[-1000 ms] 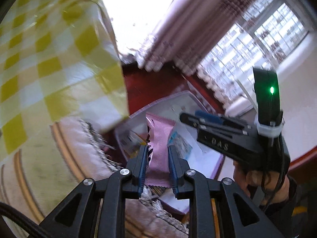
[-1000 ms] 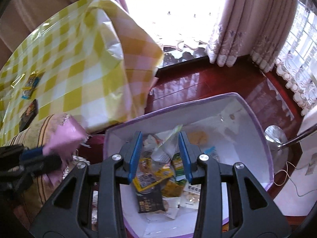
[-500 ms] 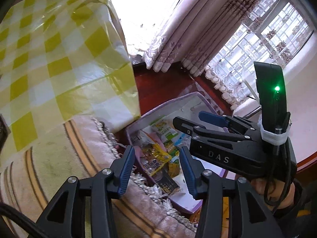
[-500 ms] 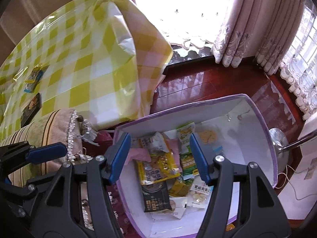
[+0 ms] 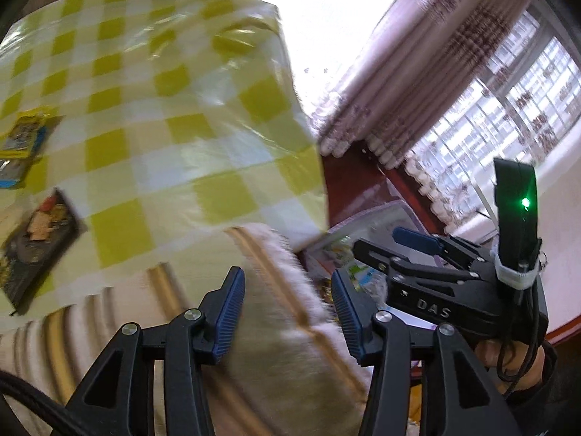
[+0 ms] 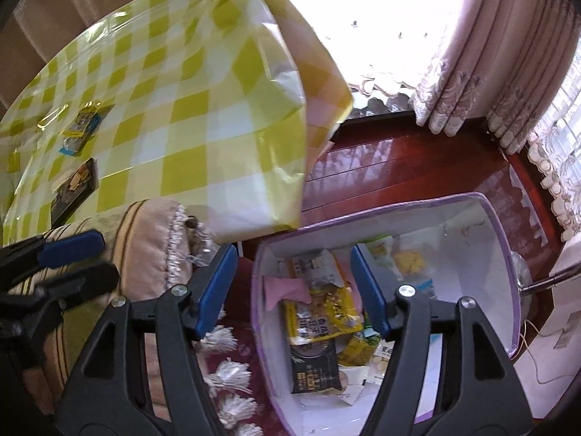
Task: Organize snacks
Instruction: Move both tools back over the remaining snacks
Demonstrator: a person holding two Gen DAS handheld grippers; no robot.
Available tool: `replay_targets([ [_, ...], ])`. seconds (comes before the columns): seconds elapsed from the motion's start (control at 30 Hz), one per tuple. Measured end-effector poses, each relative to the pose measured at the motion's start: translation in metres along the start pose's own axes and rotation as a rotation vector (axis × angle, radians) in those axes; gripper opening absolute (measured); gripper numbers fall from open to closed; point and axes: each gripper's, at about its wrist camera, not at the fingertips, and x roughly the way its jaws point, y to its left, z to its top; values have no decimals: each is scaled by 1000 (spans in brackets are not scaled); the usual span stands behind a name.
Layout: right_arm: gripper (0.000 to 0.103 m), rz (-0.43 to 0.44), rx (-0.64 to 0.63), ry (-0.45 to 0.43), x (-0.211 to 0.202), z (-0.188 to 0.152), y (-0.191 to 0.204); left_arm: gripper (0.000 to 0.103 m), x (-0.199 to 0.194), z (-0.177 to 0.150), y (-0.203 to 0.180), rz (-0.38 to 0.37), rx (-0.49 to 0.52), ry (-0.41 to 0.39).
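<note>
A purple-rimmed white bin [image 6: 504, 239] on the floor holds several snack packets, among them a pink one [image 6: 281, 289] and a yellow one [image 6: 323, 314]. My right gripper [image 6: 292, 287] is open and empty above the bin's near left rim. My left gripper [image 5: 287, 309] is open and empty over a striped cushion [image 5: 276, 359]; it also shows in the right wrist view [image 6: 78, 259]. A dark snack packet [image 5: 36, 243] and a yellow-blue one [image 5: 21, 141] lie on the yellow checked tablecloth [image 5: 152, 116]. They also show in the right wrist view: the dark one [image 6: 74, 189], the yellow-blue one [image 6: 83, 125].
The cloth's corner [image 6: 283, 167] hangs over the bin's far left edge. Red wood floor [image 6: 399, 167] and pink curtains [image 6: 501, 54] lie beyond. A metal lamp base [image 6: 523, 283] stands right of the bin. The right gripper's body [image 5: 454, 290] is close to my left gripper.
Both grippers let go of their packets, pink from the left and white from the right, which now lie in the bin. Both opened wide; the left swung back toward the table.
</note>
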Motion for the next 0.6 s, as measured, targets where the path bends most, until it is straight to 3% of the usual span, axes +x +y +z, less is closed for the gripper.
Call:
replay_targets([
  [0.6,75,83,-107,-2,12,25,89,53,-59,1,142,175,-253,-112],
])
